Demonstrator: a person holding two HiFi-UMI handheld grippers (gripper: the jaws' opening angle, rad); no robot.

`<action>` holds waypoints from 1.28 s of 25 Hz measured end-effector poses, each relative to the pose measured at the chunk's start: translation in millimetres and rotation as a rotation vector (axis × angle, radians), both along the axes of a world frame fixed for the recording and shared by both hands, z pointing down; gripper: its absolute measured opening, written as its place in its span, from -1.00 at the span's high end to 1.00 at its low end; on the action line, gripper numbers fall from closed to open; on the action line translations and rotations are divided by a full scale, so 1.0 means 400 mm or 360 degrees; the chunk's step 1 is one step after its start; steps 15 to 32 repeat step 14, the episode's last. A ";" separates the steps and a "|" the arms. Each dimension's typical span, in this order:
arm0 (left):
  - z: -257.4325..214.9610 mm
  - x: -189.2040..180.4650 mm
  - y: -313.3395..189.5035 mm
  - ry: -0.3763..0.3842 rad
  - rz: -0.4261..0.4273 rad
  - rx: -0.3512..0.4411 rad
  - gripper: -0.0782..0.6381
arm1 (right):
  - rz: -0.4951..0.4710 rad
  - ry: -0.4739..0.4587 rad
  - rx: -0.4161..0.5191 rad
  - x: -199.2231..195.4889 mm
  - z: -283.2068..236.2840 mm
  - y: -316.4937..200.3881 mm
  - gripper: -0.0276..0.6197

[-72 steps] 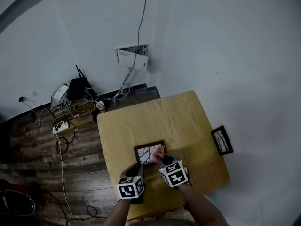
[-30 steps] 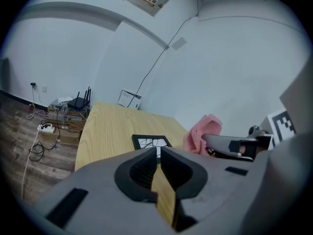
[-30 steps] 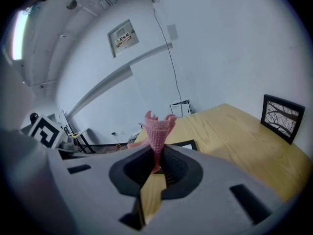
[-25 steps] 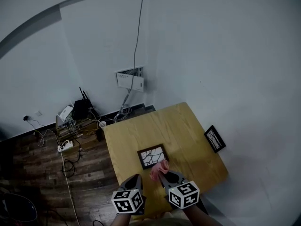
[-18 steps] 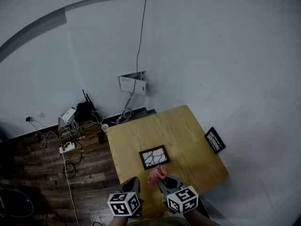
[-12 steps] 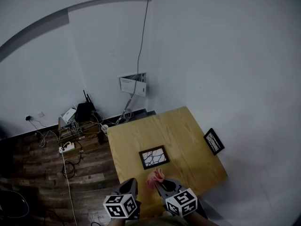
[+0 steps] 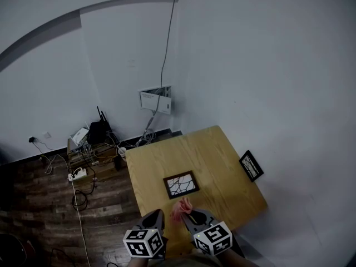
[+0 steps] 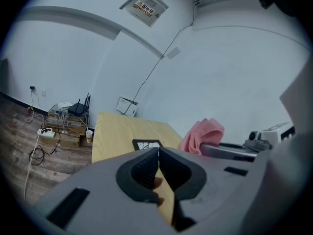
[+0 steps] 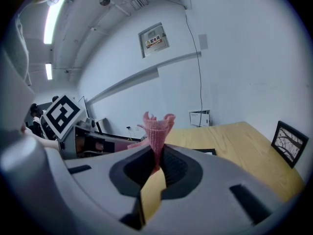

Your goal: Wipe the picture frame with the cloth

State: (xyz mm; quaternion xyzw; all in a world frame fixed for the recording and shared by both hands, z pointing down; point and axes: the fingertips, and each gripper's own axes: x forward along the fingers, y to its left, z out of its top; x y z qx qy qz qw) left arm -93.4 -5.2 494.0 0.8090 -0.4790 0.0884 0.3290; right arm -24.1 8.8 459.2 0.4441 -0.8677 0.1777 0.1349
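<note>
Head view shows the picture frame [image 7: 181, 184] lying flat near the middle of the wooden worktop [image 7: 217, 149], with nothing resting on it. A second frame [image 7: 250, 166] is seen propped at the worktop's far right edge, against the wall, well apart from the first.

Both tools are held at the near edge of the worktop, clear of the picture frame. The right tool [image 7: 186, 216] is clamped on the pink cloth [image 7: 182, 207]; in the right gripper view the cloth is pinched between the pads and stands up above them in a bunch. The left tool [image 7: 157, 216] is closed with nothing between its jaws, as the left gripper view confirms.

No contact between cloth and picture frame is recorded at this moment. Whether the glass has been wiped cannot be established from its surface, which is too small to judge. It is assessed that no wiping is in progress: the cloth is held and ready, and if any pass is outstanding it would have to be brought forward and down onto the picture frame.
</note>
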 end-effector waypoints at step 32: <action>-0.014 -0.001 -0.005 0.0014 -0.0001 0.0013 0.76 | 0.0027 0.0017 0.0020 0.002 0.002 -0.003 0.86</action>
